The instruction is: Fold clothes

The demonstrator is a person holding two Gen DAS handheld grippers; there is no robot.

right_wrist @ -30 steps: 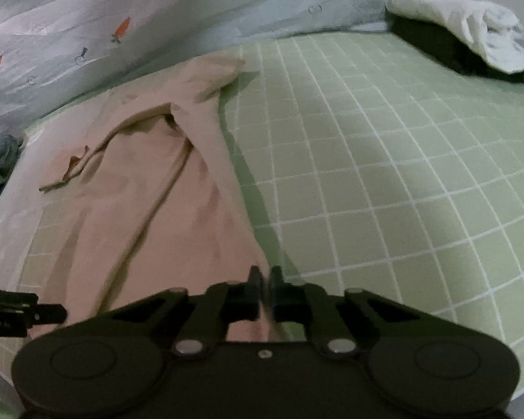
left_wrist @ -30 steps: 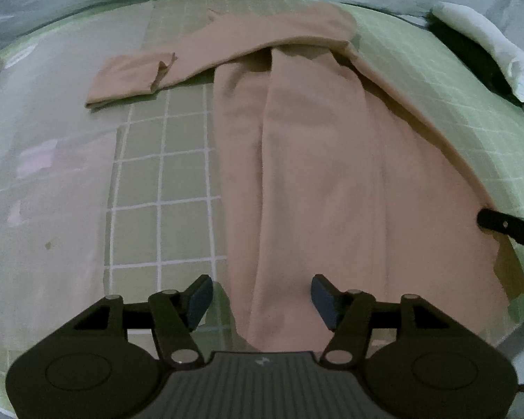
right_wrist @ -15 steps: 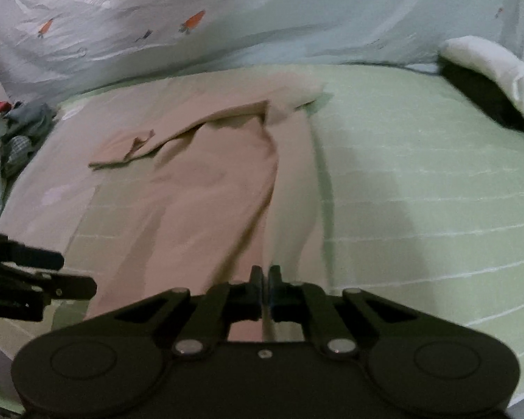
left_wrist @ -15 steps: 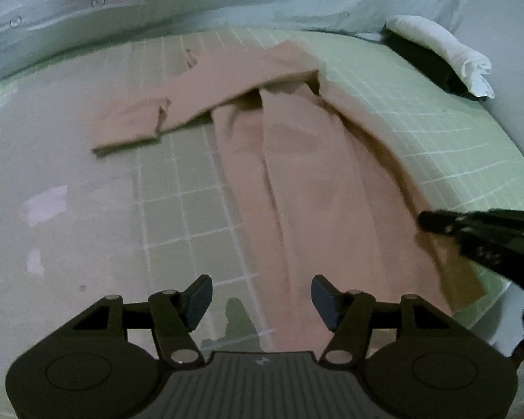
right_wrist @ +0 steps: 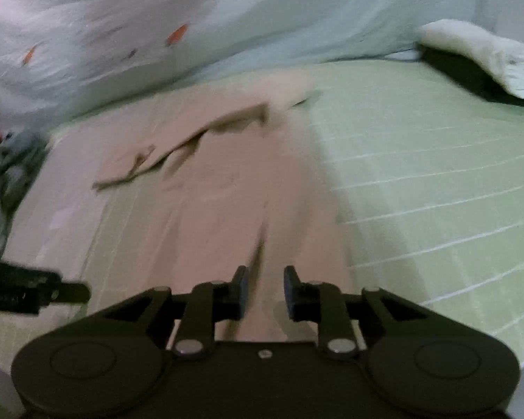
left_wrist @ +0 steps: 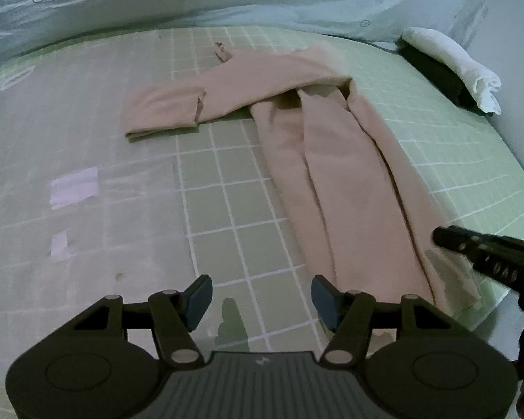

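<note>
Left gripper (left_wrist: 262,300) hanging wide open over bare green checked sheet (left_wrist: 227,209), gripping nothing. Right gripper (right_wrist: 264,291) sitting partly open, nothing pinched, hovering right above the near end of the beige garment (left_wrist: 335,188) lying stretched along the bed, sleeve folded across leftward. Not spotting any readable writing anywhere.

- The left gripper (left_wrist: 261,301) is black, with two round bumps, silver screws and blue pads (left_wrist: 199,296).
- It has a ribbed grey middle with a tiny white mark.
- The right gripper (right_wrist: 263,291) is black too, with silver screws.
</note>
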